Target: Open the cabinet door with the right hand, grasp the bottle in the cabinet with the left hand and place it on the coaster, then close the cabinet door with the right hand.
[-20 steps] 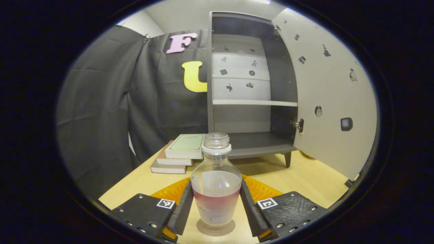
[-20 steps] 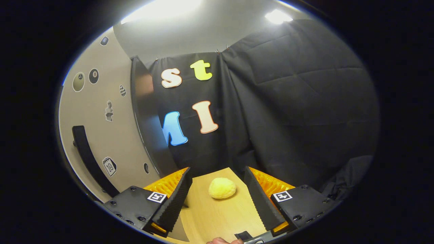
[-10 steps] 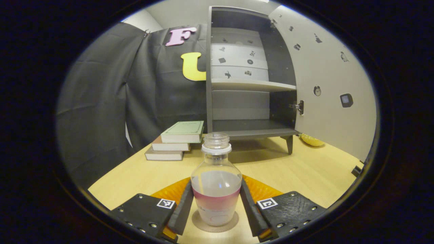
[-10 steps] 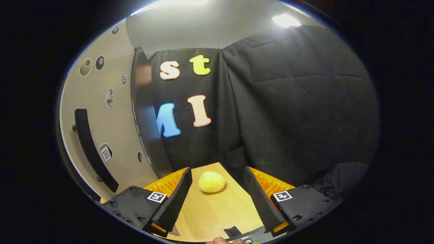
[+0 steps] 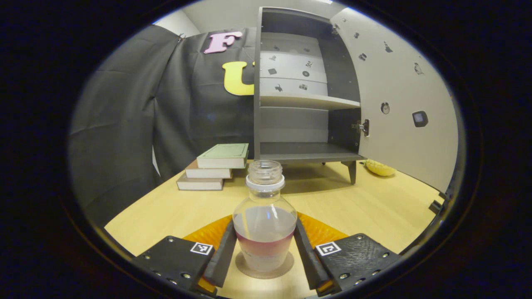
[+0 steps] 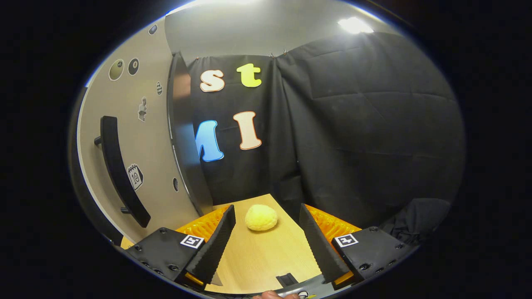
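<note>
Between the fingers of my left claw (image 5: 264, 253) stands the bottle (image 5: 264, 226), upright on the coaster (image 5: 264, 266), both fingers pressed against its sides. Beyond it on the tabletop (image 5: 365, 207) the cabinet (image 5: 301, 83) gapes, its door (image 5: 401, 104) swung out to the right, books (image 5: 214, 166) stacked to the left. My right claw (image 6: 266, 245) is spread wide and grips nothing; a yellow lump (image 6: 261, 217) lies ahead of its tips, and the door's handle (image 6: 118, 170) runs off to its left.
</note>
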A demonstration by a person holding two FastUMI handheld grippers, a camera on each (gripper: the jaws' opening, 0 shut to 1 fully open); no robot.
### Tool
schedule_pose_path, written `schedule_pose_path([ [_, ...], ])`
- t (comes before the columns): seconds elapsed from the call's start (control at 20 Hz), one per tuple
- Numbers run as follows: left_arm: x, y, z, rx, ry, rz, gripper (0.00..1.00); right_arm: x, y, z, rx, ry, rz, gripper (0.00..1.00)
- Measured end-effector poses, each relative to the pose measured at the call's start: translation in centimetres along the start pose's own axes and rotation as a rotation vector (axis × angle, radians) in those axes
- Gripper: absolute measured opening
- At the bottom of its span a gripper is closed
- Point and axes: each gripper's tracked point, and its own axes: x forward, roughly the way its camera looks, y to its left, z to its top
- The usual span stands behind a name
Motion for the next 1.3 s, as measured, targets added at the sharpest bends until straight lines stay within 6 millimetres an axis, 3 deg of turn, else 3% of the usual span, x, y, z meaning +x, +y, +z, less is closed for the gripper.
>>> schedule_pose_path([
  [0.1, -0.3, -0.1, 0.3, -0.002, 0.004, -0.011, 0.76, 0.2, 0.4, -0.2, -0.004, 0.004, 0.006, 0.93],
  [0.15, -0.4, -0.2, 0.4, 0.005, 0.006, -0.015, 0.72, 0.1, 0.5, -0.3, -0.007, 0.004, 0.010, 0.93],
  [0.3, -1.0, -0.3, 1.9, 0.038, -0.018, -0.016, 0.85, 0.4, 1.1, -0.4, -0.022, 0.005, 0.024, 0.93],
  [0.4, -1.8, -0.9, 3.5, 0.048, -0.043, -0.027, 0.83, 0.8, 1.3, -0.3, -0.033, 0.003, 0.033, 0.92],
  [0.75, -5.7, -0.9, 11.8, 0.072, -0.124, 0.040, 0.83, 3.8, 3.2, 0.1, -0.033, 0.009, 0.136, 0.93],
  [0.95, -8.9, -0.7, 18.1, 0.087, -0.204, 0.159, 0.85, 6.2, 3.7, -0.2, -0.030, 0.045, 0.222, 0.93],
  [1.1, -11.8, -2.1, 22.1, 0.053, -0.252, 0.225, 0.82, 7.7, 4.4, 0.3, -0.040, 0.042, 0.287, 0.93],
  [1.3, -15.7, -5.0, 25.0, 0.019, -0.254, 0.275, 0.82, 8.9, 4.6, 1.2, -0.092, 0.028, 0.365, 0.98],
])
